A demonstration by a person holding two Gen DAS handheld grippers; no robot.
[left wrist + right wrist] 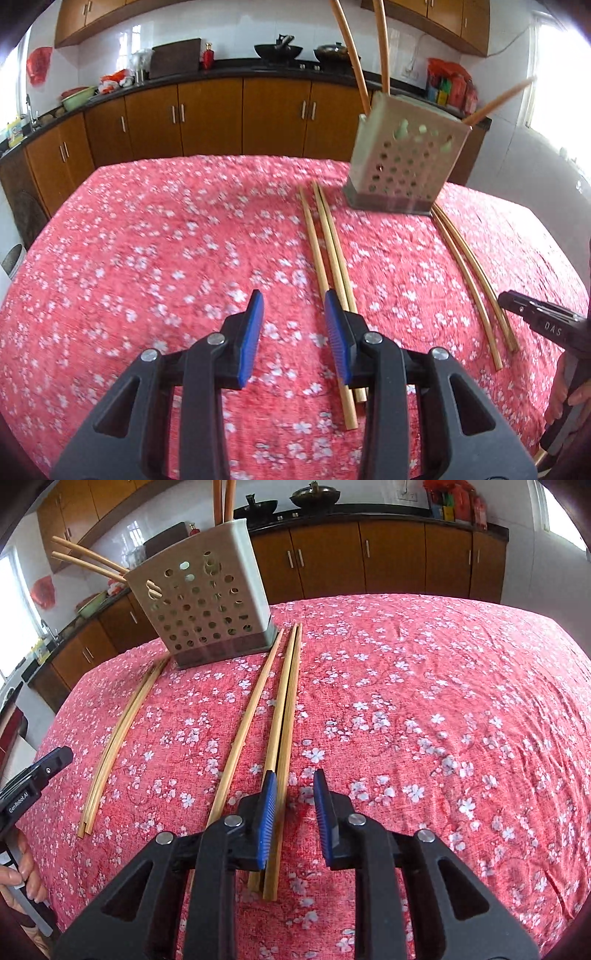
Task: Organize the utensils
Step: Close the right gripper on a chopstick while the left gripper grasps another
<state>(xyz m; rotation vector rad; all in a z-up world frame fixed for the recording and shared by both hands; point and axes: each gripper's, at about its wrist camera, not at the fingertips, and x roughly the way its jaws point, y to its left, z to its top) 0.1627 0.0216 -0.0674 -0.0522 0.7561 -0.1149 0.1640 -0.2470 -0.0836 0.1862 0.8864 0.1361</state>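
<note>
My left gripper (293, 302) is released: the two ribbed blue pads stand apart over bare cloth, with nothing between them. Just past my right-hand pad on that side lie three straight chopsticks (327, 254). They are pale, smooth wood, nearly parallel, and their near ends run under the black finger.

My right gripper (295, 775) is also unclenched. A close-set pair of chopsticks (286, 709) runs beneath its left pad, and one stick shows in the gap beside that pad, but the pads do not press on it. A single chopstick (251, 709) lies just to the left of that pair, angled slightly away.

Between my two grippers rests a thinner pair (472, 280) (118, 738), which looks bowed through the lens.

All of these lie on a red tablecloth (147, 258) (443, 701) of soft, wrinkled fabric printed with small white blossoms.

At the far ends of the sticks stands the utensil holder (406, 166) (207, 605). It is a boxy, pale container with rounded corners, round punched holes and a darker base band. More chopsticks (354, 55) (88, 561) stick out of its top and lean outward.

Behind the table are glossy brown wooden cabinets (210, 114) with slim metal handles.
</note>
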